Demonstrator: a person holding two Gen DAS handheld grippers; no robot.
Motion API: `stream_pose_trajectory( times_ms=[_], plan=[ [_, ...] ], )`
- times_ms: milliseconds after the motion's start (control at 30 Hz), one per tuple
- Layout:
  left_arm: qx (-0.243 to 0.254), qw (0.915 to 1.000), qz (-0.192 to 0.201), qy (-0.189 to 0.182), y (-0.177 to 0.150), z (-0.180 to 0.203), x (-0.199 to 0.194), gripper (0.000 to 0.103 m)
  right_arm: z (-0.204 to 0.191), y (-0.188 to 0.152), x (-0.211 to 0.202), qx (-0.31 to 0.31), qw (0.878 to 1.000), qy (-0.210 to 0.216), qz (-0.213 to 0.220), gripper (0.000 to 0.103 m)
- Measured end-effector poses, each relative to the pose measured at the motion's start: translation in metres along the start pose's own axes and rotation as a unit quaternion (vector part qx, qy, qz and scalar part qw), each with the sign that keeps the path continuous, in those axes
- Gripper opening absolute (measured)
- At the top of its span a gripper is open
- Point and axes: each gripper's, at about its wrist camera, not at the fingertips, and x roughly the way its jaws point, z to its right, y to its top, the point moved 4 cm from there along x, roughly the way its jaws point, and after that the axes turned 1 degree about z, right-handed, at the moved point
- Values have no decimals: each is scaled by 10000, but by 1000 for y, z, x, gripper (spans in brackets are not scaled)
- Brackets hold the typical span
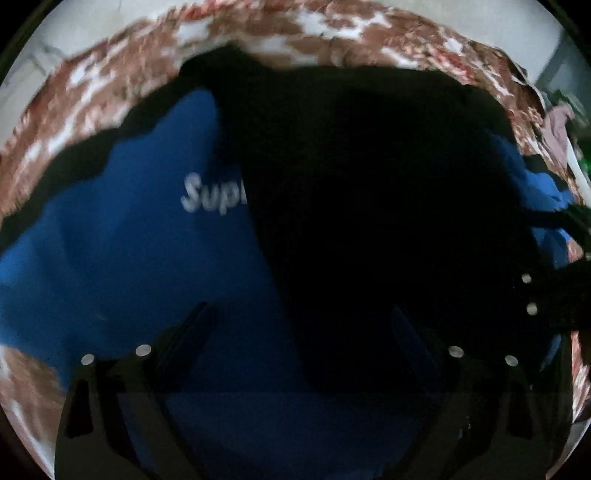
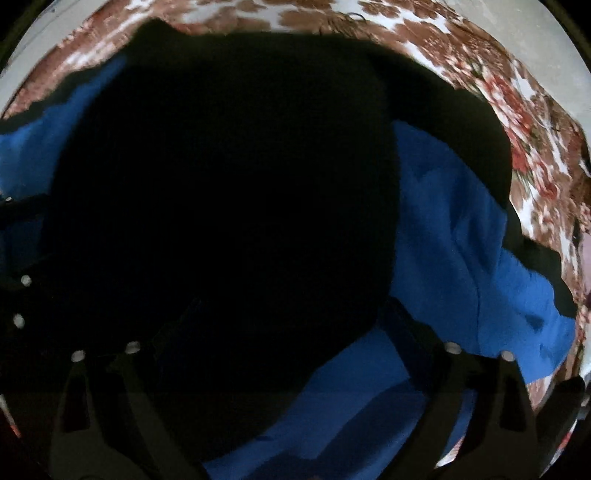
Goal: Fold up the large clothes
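Observation:
A large blue and black garment (image 1: 122, 258) with white "Sup" lettering (image 1: 214, 197) lies on a floral bedspread (image 1: 110, 85). A black part (image 1: 369, 206) is folded over its middle. My left gripper (image 1: 301, 314) is open just above the garment, over the edge between blue and black. In the right wrist view the black part (image 2: 229, 206) fills the centre, with the blue cloth (image 2: 461, 251) to the right. My right gripper (image 2: 291, 314) is open just above it, with nothing between its fingers. The right gripper's body shows at the left view's right edge (image 1: 554, 295).
The brown, red and white floral bedspread (image 2: 517, 122) surrounds the garment. A pale wall (image 1: 92, 22) stands behind the bed. Other crumpled clothes (image 1: 557, 125) lie at the bed's far right.

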Motion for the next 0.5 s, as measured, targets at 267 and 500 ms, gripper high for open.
stream_pose_trajectory(
  times_ms=[267, 500],
  plan=[
    [178, 9992, 349, 8, 1, -12, -37, 94, 3, 3, -10, 428, 9987, -251, -96, 98],
    [-186, 9943, 996, 343, -15, -123, -150, 98, -48, 40, -98, 427, 9973, 204, 564, 98]
  ],
)
